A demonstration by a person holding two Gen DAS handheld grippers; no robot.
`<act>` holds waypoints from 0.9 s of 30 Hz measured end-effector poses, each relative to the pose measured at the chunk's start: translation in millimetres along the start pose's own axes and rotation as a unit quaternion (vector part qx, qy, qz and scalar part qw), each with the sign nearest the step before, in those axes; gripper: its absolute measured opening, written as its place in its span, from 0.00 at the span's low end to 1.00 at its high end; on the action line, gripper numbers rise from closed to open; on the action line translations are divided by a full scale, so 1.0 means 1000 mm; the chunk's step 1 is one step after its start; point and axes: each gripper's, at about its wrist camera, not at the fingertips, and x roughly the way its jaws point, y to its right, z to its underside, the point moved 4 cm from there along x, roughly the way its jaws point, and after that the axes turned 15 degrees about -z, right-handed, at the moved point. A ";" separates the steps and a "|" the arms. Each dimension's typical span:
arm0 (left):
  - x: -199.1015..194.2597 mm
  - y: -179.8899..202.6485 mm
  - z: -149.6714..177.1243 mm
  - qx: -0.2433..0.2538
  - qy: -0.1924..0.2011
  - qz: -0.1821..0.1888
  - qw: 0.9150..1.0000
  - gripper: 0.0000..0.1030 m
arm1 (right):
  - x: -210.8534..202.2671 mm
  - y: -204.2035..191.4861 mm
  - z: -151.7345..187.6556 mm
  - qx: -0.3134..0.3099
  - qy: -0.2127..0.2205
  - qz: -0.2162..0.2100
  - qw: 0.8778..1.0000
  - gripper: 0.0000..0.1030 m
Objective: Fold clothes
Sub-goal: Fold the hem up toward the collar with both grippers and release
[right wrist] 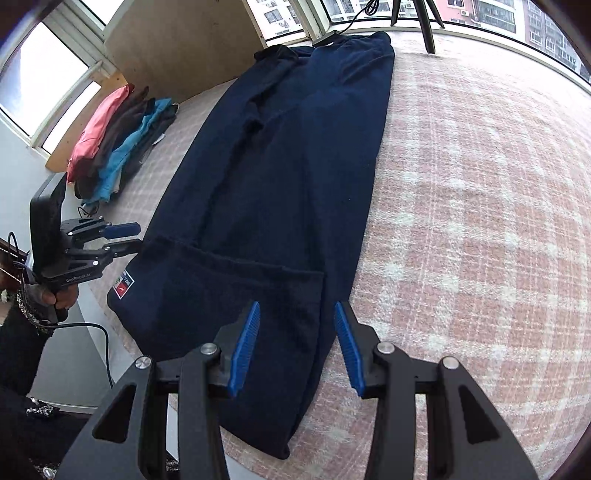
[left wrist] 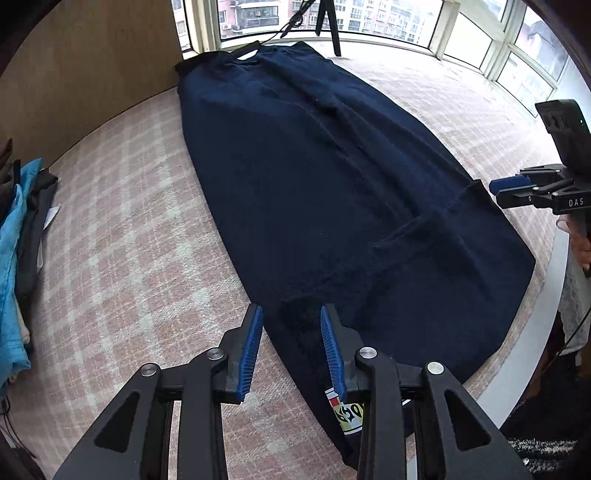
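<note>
A long dark navy garment [left wrist: 332,177] lies flat and folded lengthwise on the pink plaid surface [left wrist: 129,240], running from the near edge to the window; it also shows in the right wrist view [right wrist: 280,177]. A small logo patch [right wrist: 123,286] sits at its near corner. My left gripper [left wrist: 291,325] is open just above the garment's near left corner, holding nothing. My right gripper [right wrist: 297,321] is open over the near right part of the hem, holding nothing. Each gripper shows in the other's view: the right gripper [left wrist: 496,192], the left gripper [right wrist: 135,236].
A pile of folded clothes, blue, dark and pink [right wrist: 118,147], lies at the left by a wooden panel [left wrist: 92,66]. A tripod [right wrist: 424,22] and cable stand at the window end. The table's white rim [left wrist: 535,343] curves along the near side.
</note>
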 end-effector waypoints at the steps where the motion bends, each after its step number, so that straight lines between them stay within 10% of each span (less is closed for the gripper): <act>1: 0.002 0.002 0.000 0.009 -0.001 0.001 1.000 0.30 | 0.001 0.000 0.000 -0.003 -0.001 0.006 1.000 0.41; 10: 0.002 0.009 0.002 0.033 0.012 0.036 0.999 0.02 | 0.013 -0.009 -0.004 -0.024 -0.008 0.039 0.999 0.40; 17: -0.005 0.002 0.000 0.014 0.017 0.056 0.998 0.02 | 0.012 -0.004 -0.008 -0.006 0.005 0.045 0.999 0.06; 27: 0.004 -0.022 -0.022 -0.002 0.020 0.022 1.000 0.02 | 0.015 0.011 -0.013 0.009 0.002 0.084 0.996 0.07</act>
